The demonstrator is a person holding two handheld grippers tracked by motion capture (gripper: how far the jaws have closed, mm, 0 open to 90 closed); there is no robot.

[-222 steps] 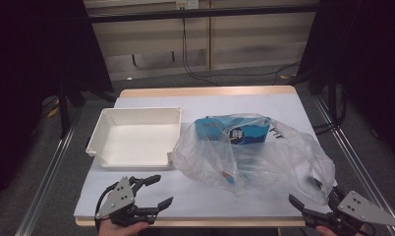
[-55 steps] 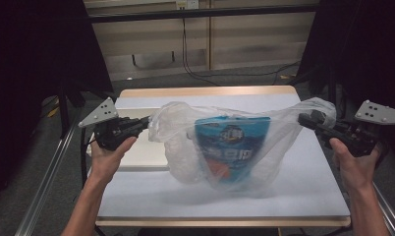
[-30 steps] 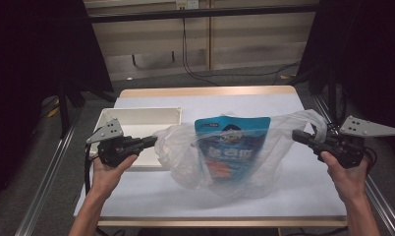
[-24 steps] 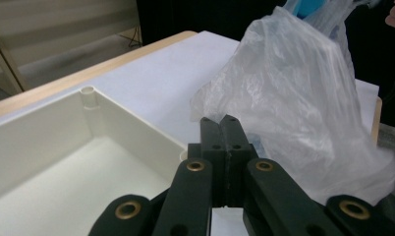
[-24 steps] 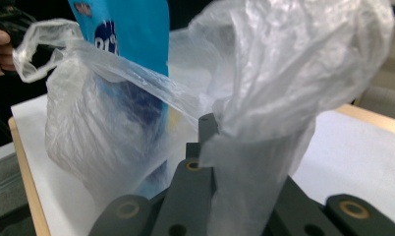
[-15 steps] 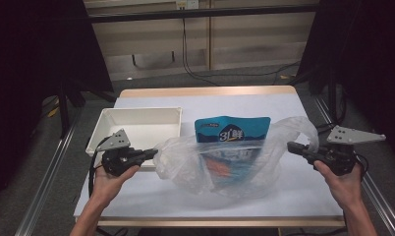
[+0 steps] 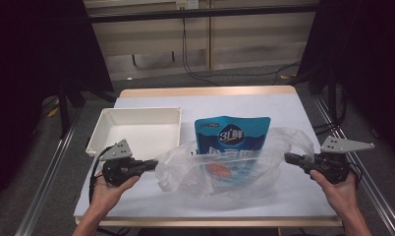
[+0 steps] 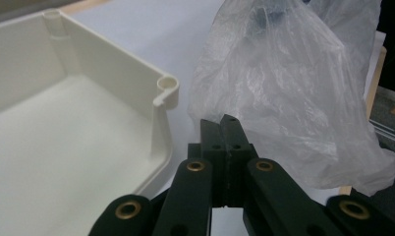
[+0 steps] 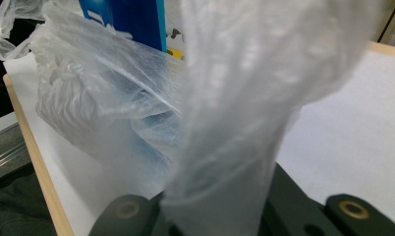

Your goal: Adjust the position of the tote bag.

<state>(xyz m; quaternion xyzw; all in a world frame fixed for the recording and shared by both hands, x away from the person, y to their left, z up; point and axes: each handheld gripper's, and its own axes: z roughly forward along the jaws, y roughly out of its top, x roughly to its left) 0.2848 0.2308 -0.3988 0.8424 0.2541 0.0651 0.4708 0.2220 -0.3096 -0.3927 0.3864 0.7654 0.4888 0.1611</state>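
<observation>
A clear plastic bag [image 7: 225, 172] sags on the white table top with a blue printed pouch [image 7: 232, 133] standing upright in it, the pouch's top above the bag's mouth. My left gripper [image 7: 154, 163] is shut on the bag's left edge; in the left gripper view its jaws [image 8: 227, 122] are pressed together at the film [image 8: 289, 93]. My right gripper [image 7: 288, 158] is shut on the bag's right handle. In the right gripper view that handle [image 9: 244, 98] drapes over the jaws and hides their tips, and the blue pouch [image 9: 136, 19] shows behind the film.
An empty white tray [image 7: 102, 135] sits at the left, close behind my left gripper; its corner [image 8: 167, 88] is near the bag. The table's front edge [image 7: 210, 221] lies just under the person's hands. Dark floor and rails flank both sides.
Both grippers have come down and back toward the person while still holding the bag. The bag has sunk from hanging stretched in the air to resting on the table, with the pouch now sticking out.
</observation>
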